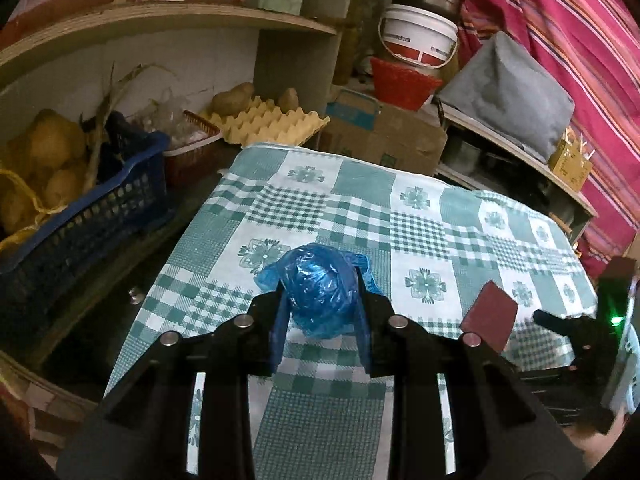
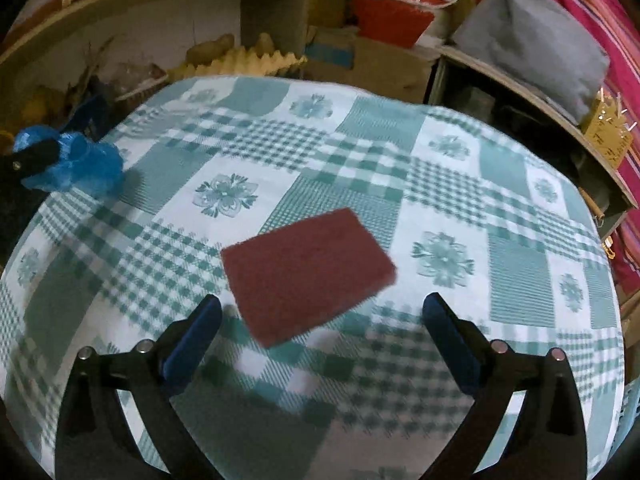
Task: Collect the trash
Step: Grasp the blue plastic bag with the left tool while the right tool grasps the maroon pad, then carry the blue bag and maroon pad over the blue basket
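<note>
A crumpled blue plastic bag (image 1: 316, 292) sits balled up between the blue pads of my left gripper (image 1: 320, 286), which is shut on it just above the green-checked tablecloth (image 1: 400, 208). From the right wrist view the same bag (image 2: 88, 164) shows at the far left. A dark red scouring pad (image 2: 308, 272) is just ahead of my right gripper (image 2: 322, 303), whose jaws stand wide open and touch nothing. In the left wrist view the pad (image 1: 490, 316) looks tilted beside the right gripper (image 1: 560, 320). I cannot tell whether it lies flat on the cloth.
Left of the table stands a blue basket (image 1: 120, 200) of potatoes. Behind the table are an egg tray (image 1: 264, 124), a cardboard box (image 1: 384, 136), a red basket (image 1: 400, 84) and a white bucket (image 1: 420, 36). A grey cushion (image 1: 508, 96) lies on the right-hand shelf.
</note>
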Action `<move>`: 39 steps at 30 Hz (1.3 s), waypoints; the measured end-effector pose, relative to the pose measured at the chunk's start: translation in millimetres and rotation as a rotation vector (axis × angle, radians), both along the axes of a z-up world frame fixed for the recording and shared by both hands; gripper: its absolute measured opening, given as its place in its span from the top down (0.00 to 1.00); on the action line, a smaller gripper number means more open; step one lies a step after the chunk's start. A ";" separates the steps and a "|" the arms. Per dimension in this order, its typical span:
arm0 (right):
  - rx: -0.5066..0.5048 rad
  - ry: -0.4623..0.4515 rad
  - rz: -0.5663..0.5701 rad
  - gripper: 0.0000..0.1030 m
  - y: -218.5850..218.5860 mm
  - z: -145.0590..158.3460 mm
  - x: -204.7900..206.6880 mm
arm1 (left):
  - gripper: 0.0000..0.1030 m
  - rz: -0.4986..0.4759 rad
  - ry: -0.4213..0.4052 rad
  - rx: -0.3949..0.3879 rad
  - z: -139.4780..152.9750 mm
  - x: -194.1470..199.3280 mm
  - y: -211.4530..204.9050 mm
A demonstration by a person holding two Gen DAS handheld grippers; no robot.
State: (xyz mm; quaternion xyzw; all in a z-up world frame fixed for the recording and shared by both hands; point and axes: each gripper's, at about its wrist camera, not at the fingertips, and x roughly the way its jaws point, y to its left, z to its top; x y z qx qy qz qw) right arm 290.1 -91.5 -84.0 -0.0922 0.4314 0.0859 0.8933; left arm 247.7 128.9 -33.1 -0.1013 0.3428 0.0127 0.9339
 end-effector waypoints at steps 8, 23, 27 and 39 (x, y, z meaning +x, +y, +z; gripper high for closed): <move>0.027 0.029 -0.007 0.05 -4.0 -3.7 17.9 | 0.74 0.020 0.009 0.001 -2.1 2.0 8.0; 0.029 -0.064 -0.001 0.16 -28.5 23.6 -1.2 | 0.74 0.010 -0.017 -0.004 10.0 0.0 -6.2; 0.039 -0.100 -0.068 0.16 -69.6 44.8 -21.9 | 0.74 -0.010 -0.035 -0.004 18.5 -4.5 -22.0; 0.037 -0.200 -0.318 0.16 -200.5 80.5 -89.8 | 0.74 -0.098 -0.092 0.004 43.2 -23.5 -90.1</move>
